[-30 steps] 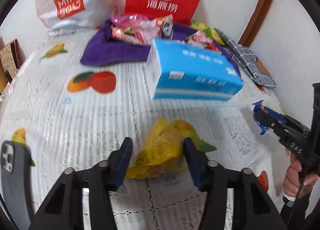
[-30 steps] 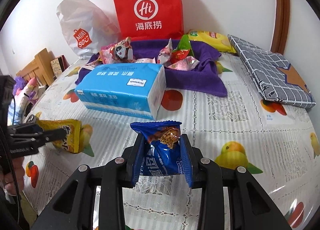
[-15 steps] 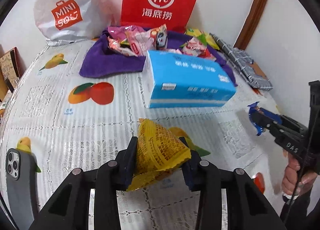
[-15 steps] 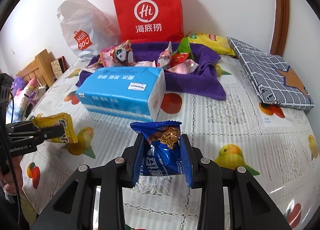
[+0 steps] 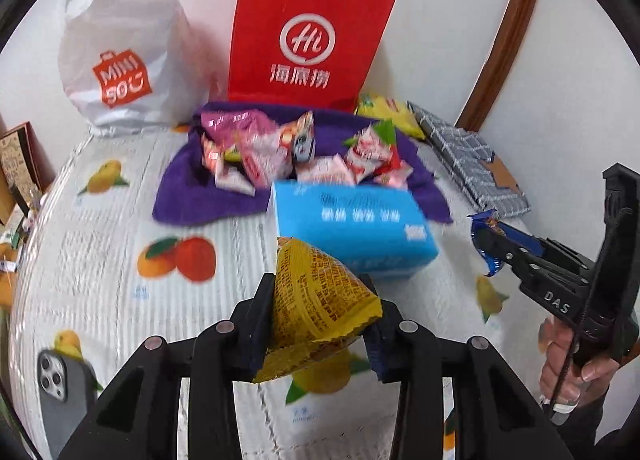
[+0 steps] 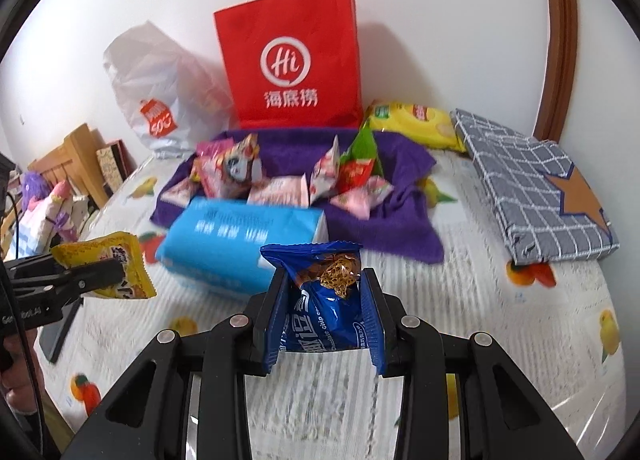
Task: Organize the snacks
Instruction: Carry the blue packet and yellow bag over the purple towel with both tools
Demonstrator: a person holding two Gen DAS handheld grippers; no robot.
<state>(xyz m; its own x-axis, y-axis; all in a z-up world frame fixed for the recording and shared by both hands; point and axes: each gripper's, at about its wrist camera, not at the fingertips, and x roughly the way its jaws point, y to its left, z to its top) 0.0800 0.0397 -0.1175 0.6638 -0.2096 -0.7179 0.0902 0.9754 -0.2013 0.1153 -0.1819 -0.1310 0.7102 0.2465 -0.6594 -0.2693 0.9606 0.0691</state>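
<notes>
My left gripper [image 5: 318, 320] is shut on a yellow snack packet [image 5: 320, 300] and holds it above the fruit-print tablecloth [image 5: 88, 244]; both also show in the right wrist view, the gripper [image 6: 108, 274] and the packet [image 6: 108, 266]. My right gripper [image 6: 324, 316] is shut on a blue chocolate chip cookie packet [image 6: 324, 300], also held above the table; it shows in the left wrist view [image 5: 486, 240]. Ahead, several pink and red snack packets [image 5: 264, 151] lie piled on a purple towel [image 5: 188, 195], also in the right wrist view [image 6: 400, 219].
A blue tissue pack [image 5: 352, 227] lies in front of the towel. A red paper bag [image 5: 304, 43] and a white plastic bag [image 5: 120, 59] stand at the wall. A grey checked cushion [image 6: 536, 187] and yellow packet [image 6: 412, 119] lie right. A phone [image 5: 60, 392] lies near left.
My left gripper closed on the yellow packet, lifted it off the cloth and moved toward the towel. My right gripper moved forward too, still holding the blue packet.
</notes>
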